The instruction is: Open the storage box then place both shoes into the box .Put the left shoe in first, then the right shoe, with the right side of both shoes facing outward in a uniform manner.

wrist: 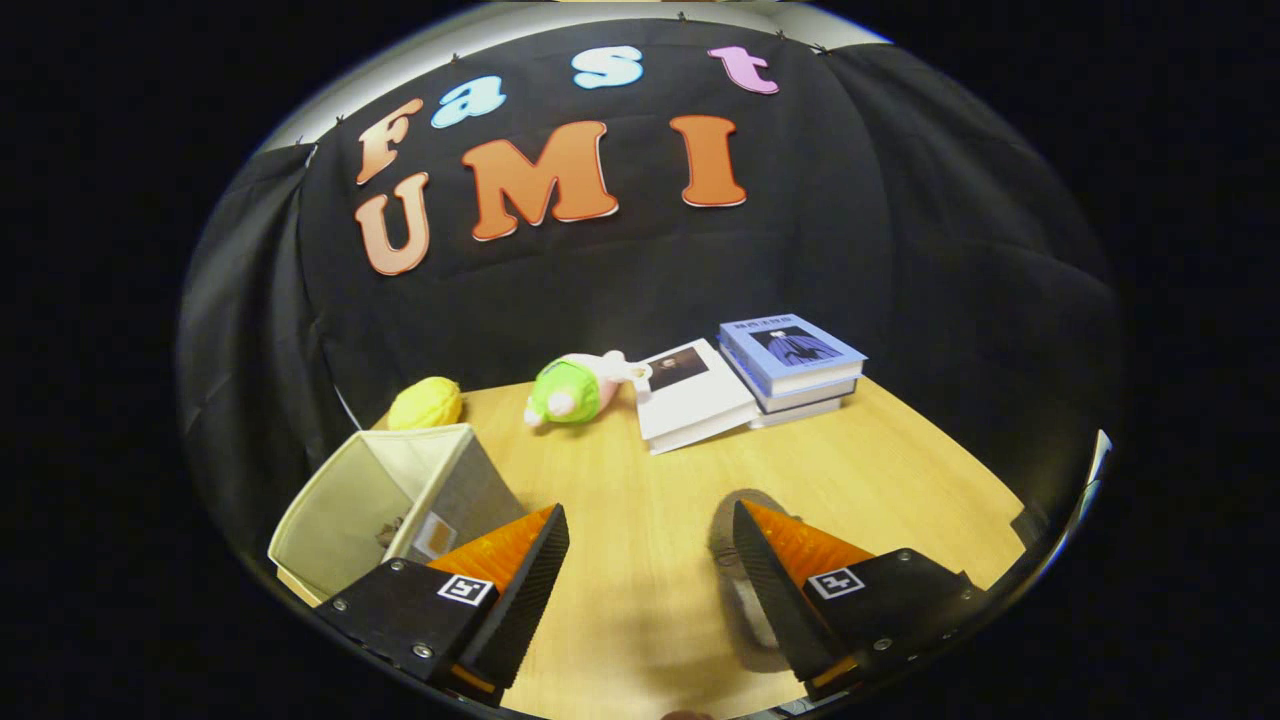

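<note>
The beige fabric storage box (400,490) stands on the wooden table (640,470), just beyond my left finger, with its top open. A small dark shape (390,530) lies inside it; I cannot tell what it is. A grey and white shoe (748,608) lies on the table against the inner side of my right finger, mostly hidden behind that finger. My gripper (648,515) hovers above the table, open, with bare tabletop between its fingers.
At the back of the table lie a yellow plush lump (426,403), a green and pink plush toy (572,388), a white book (692,395) and a stack of blue-covered books (795,362). The table's right edge runs close past the right finger.
</note>
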`<state>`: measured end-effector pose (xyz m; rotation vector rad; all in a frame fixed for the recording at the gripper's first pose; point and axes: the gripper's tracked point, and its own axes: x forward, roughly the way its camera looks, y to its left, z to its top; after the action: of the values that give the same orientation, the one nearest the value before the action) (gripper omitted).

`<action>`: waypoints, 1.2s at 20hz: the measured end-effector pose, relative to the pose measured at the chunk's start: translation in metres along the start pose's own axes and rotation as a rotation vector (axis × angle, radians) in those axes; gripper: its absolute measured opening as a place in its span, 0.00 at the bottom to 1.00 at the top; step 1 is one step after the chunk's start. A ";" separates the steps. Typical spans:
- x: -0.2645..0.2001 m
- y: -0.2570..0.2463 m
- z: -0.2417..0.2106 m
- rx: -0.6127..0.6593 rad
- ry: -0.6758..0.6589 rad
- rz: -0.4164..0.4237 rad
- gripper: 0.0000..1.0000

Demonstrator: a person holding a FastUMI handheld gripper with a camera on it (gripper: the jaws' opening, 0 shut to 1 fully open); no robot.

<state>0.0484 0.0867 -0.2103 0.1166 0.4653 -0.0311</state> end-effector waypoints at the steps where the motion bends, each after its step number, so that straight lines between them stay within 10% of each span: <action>1: 0.003 -0.012 -0.009 -0.009 0.023 -0.014 0.98; 17: 0.034 -0.103 -0.092 0.039 0.236 -0.128 0.89; 21: 0.053 -0.102 -0.104 0.137 0.284 -0.116 0.67; 24: 0.063 -0.105 -0.107 0.180 0.289 -0.115 0.23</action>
<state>0.0512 -0.0053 -0.3448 0.2736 0.7572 -0.1709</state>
